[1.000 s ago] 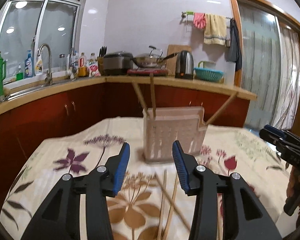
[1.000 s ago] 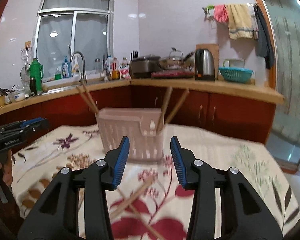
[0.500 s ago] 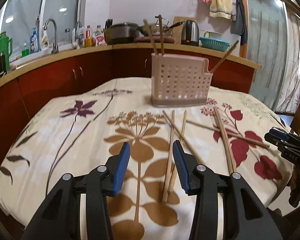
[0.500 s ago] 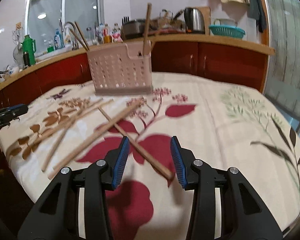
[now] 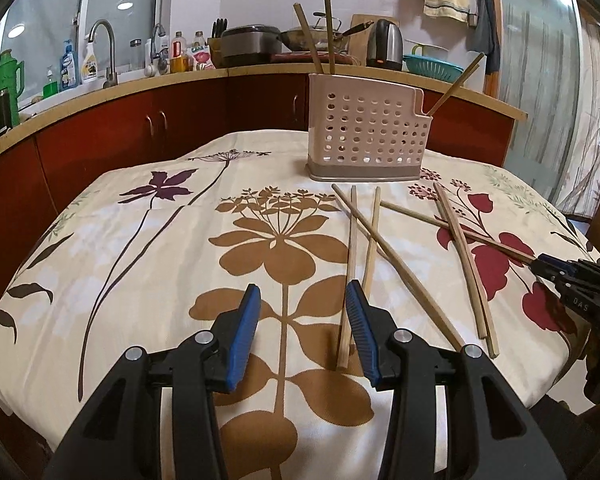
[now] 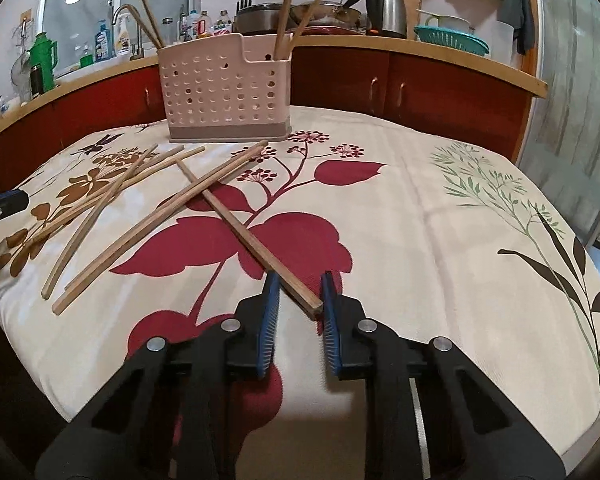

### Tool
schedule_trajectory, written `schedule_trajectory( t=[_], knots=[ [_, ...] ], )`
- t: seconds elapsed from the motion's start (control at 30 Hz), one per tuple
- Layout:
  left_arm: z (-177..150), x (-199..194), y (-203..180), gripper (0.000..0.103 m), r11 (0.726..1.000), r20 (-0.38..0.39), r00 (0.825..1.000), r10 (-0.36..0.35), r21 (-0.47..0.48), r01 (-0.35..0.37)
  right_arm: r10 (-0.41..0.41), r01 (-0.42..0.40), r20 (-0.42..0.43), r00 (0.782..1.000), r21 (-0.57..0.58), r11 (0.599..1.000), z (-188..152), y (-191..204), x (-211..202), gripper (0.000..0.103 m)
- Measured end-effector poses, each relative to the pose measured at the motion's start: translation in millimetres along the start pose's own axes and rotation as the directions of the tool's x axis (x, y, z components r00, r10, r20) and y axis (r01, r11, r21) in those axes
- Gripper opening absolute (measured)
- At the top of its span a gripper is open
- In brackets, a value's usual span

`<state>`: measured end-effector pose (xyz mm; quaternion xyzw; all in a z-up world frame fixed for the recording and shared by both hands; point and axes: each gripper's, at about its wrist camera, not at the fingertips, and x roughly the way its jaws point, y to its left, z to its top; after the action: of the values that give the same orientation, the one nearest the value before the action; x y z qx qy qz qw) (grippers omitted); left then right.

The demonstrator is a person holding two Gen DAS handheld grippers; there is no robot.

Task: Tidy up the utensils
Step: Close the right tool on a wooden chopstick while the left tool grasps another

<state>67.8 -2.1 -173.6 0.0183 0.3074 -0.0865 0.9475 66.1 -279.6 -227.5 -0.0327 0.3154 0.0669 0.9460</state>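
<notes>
Right wrist view: the right hand-held gripper (image 6: 300,300) hangs low over the near edge of the cloth-covered counter (image 6: 440,208). Its jaws have just been closing and now stand narrow, with the near end of one chopstick (image 6: 256,246) between the blue pads; whether the pads press on it cannot be told. That stick crosses the other loose chopsticks (image 6: 112,216), which fan toward the left edge. To the right the flowered cloth lies bare out to its rounded border, giving the widest free room. The perforated utensil holder (image 6: 224,92) stands upright near the far edge, with sticks leaning in both ends.

From the left wrist, the left hand-held gripper (image 5: 302,320) has its jaws moderately apart and holds nothing, with a loose stick's end (image 5: 346,340) just beside the right pad. Bare cloth stretches to its left. At the right border the other tool's black body (image 5: 580,292) bears small white letters, seemingly "DAS".
</notes>
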Motion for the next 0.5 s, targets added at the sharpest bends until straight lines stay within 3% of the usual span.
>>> schedule_trajectory(
  t=[0.2, 0.5],
  knots=[
    [-2, 3, -2, 0.044, 1.000, -0.015, 1.000, -0.013, 0.005, 0.013, -0.005, 0.005, 0.009, 1.000, -0.037, 0.999, -3, 10, -5, 0.006],
    [-9, 5, -7, 0.044, 0.999, -0.047, 0.998, -0.041, 0.021, 0.043, -0.006, 0.007, 0.010, 1.000, -0.038, 0.999, -4, 12, -7, 0.006]
  ],
)
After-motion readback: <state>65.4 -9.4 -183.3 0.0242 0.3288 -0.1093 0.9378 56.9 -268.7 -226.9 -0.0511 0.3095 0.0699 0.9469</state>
